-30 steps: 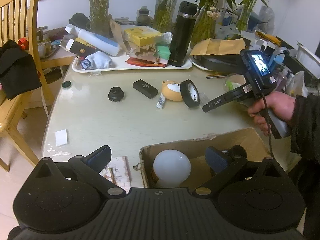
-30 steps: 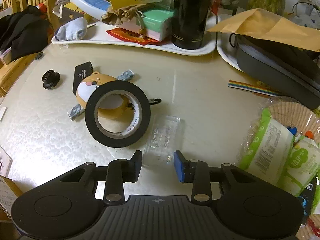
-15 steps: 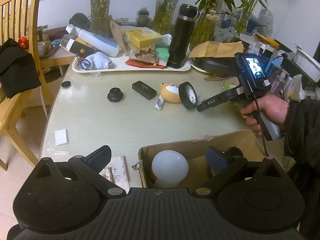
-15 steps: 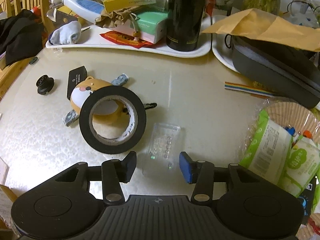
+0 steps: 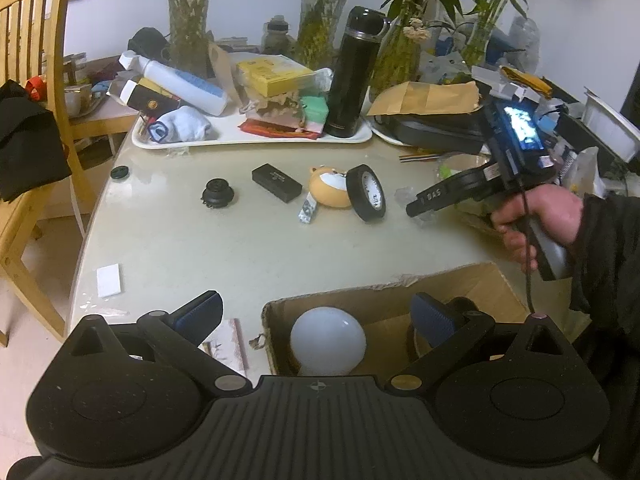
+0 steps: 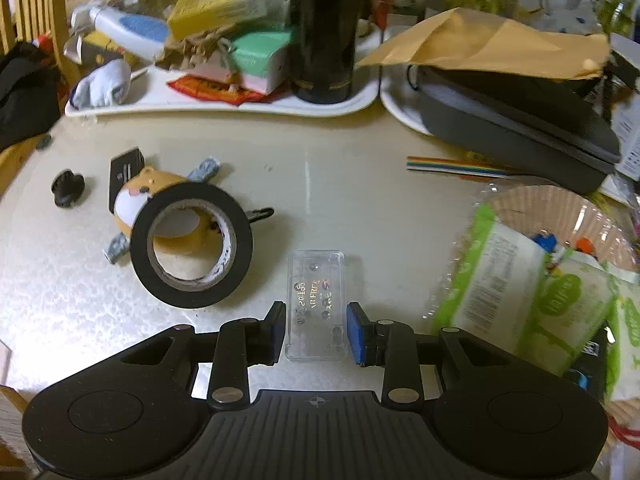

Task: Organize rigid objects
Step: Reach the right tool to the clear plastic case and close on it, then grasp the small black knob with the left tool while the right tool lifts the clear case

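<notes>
A clear plastic case point(image 6: 316, 300) lies flat on the pale table point(image 6: 360, 200). My right gripper point(image 6: 316, 328) has its jaws closing on the case, with the blue pads point(image 6: 354, 332) against its two long sides. Left of it a black tape roll point(image 6: 192, 244) leans on an orange hamster toy point(image 6: 136, 192). In the left wrist view my left gripper point(image 5: 316, 316) stands open and empty above a cardboard box point(image 5: 400, 296) that holds a white bulb point(image 5: 328, 346). A hand carries the right gripper point(image 5: 416, 208) beside the tape roll point(image 5: 366, 198).
A small black box point(image 5: 276, 182) and a black knob point(image 5: 217, 193) lie further left. A white tray point(image 5: 256, 142) with a tall black flask point(image 5: 352, 76) fills the back. Green snack packets point(image 6: 520, 292) and a dark case point(image 6: 512, 128) crowd the right. A wooden chair point(image 5: 24, 160) stands left.
The right gripper slid forward around the clear case, its jaws widening briefly and then closing on the case's sides. The case now sits straight between the pads. The left gripper kept still.
</notes>
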Motion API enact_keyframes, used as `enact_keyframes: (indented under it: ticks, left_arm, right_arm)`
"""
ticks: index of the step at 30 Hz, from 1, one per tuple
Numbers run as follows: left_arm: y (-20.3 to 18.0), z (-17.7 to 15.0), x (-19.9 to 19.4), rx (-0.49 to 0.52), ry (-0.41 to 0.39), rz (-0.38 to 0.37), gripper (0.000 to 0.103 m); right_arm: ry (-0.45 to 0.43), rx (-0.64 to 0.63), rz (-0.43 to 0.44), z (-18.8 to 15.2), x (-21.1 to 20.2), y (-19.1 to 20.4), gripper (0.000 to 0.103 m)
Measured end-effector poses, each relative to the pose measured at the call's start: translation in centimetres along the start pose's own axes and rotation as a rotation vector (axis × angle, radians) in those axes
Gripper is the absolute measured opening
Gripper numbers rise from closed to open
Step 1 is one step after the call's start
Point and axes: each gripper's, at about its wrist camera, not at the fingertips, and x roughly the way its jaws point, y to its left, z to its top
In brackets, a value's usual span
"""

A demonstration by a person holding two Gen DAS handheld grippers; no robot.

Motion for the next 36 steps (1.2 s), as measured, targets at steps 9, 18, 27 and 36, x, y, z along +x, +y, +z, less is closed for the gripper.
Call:
enact_keyframes:
  ticks: [9, 18, 27, 36]
  left_arm:
    - [-0.6, 1.4, 0.2, 0.018, -0.029, -0.02, 0.102]
    - [-0.4, 4.7, 0.8, 0.083, -0.084, 0.018, 0.102]
    - [1.9, 6.1, 2.2, 0.048, -0.123, 0.04, 0.102]
    - [4.8, 6.1, 5.4, -0.004, -0.109, 0.108, 0.102]
  right_arm:
    - [-0.106, 0.016, 0.11, -1.2, -6.4, 0.5, 0.035]
    - [-0.146, 0.017, 0.133, -3.6, -10.5, 0.3, 0.035]
    - [-0.171, -0.003, 0.15, -6.0, -13.1, 1.1, 0.035]
    - [-0.178, -0.039, 0.166, -6.5, -13.6, 2.1, 0.035]
